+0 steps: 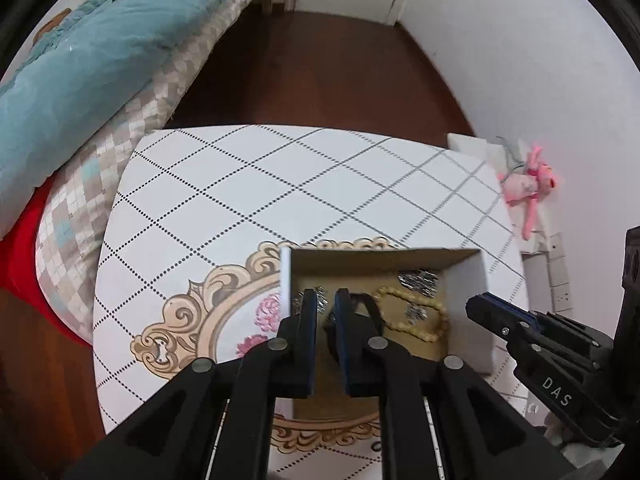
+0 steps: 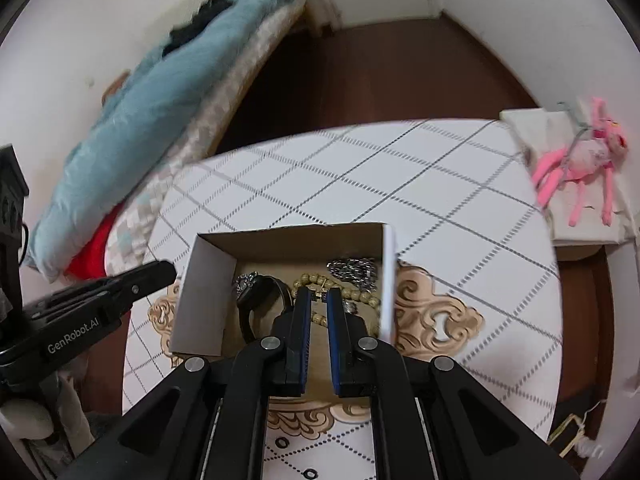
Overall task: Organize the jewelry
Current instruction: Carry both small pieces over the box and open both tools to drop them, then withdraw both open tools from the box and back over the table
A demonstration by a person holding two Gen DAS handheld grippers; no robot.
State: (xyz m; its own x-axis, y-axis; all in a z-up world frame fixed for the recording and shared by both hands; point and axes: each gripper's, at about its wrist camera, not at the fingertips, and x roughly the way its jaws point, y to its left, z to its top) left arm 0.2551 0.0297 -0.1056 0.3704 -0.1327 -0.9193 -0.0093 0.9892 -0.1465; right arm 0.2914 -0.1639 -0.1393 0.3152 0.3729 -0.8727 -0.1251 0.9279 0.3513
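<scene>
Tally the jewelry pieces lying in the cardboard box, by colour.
Black: 1, the watch-like band
Beige: 1, the bead bracelet
Silver: 3, the chain bundle, a piece by the band, a small charm
Total: 5, all inside the box

Bedroom corner, nothing fancy

Diamond-grid tablecloth (image 1: 280, 184) with an ornate floral medallion, teal blanket (image 1: 80, 80) on a checkered quilt (image 1: 132, 128), pink plush toy (image 2: 588, 156) on a folded cloth (image 2: 536, 124), dark wood floor (image 1: 320, 72).

Black gripper (image 2: 316, 300) fingers, blue pads, silver rivets.
</scene>
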